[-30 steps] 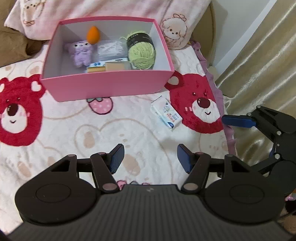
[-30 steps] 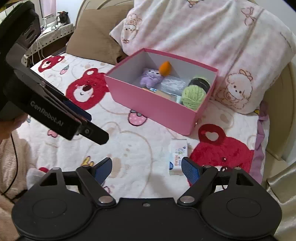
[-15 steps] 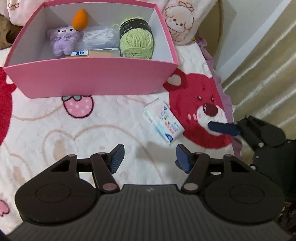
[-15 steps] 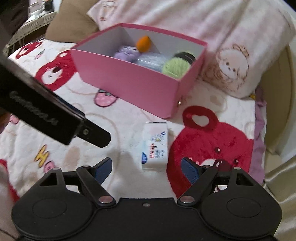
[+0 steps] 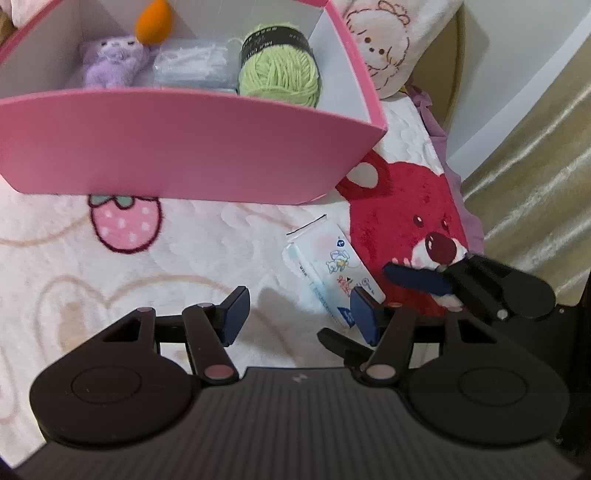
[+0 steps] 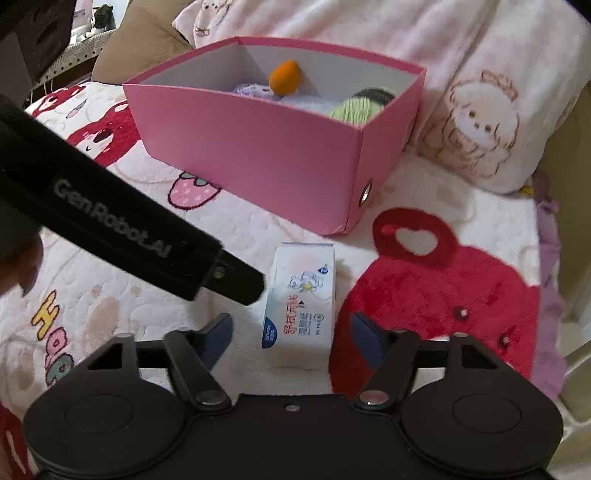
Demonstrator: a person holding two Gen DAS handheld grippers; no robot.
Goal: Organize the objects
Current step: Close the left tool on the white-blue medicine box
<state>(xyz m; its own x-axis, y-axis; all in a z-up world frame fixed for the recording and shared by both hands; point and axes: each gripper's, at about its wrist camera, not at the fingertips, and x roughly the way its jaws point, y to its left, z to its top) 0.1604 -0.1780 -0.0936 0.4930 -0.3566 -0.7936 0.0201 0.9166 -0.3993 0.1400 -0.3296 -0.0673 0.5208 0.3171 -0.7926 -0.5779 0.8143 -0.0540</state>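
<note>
A white tissue pack (image 6: 301, 306) with blue print lies flat on the bear-print blanket, just in front of the pink box (image 6: 258, 158). My right gripper (image 6: 291, 332) straddles the pack. Its jaws are closing, with a gap still showing on each side, so the pads do not touch it. My left gripper (image 5: 300, 314) hovers open to the left of the pack (image 5: 328, 269), with only blanket between its fingers. In the box sit green yarn (image 5: 279, 75), a purple plush (image 5: 110, 62), an orange sponge (image 5: 151, 20) and a clear bag (image 5: 194, 68).
The left gripper's black body (image 6: 110, 218) reaches in from the left, its tip close to the pack. Pillows (image 6: 480, 92) lie behind the box. The bed's edge and a curtain (image 5: 535, 147) are on the right.
Both grippers have come down toward the blanket and closer to the box. The tissue pack now lies between the right gripper's fingers, which have narrowed.
</note>
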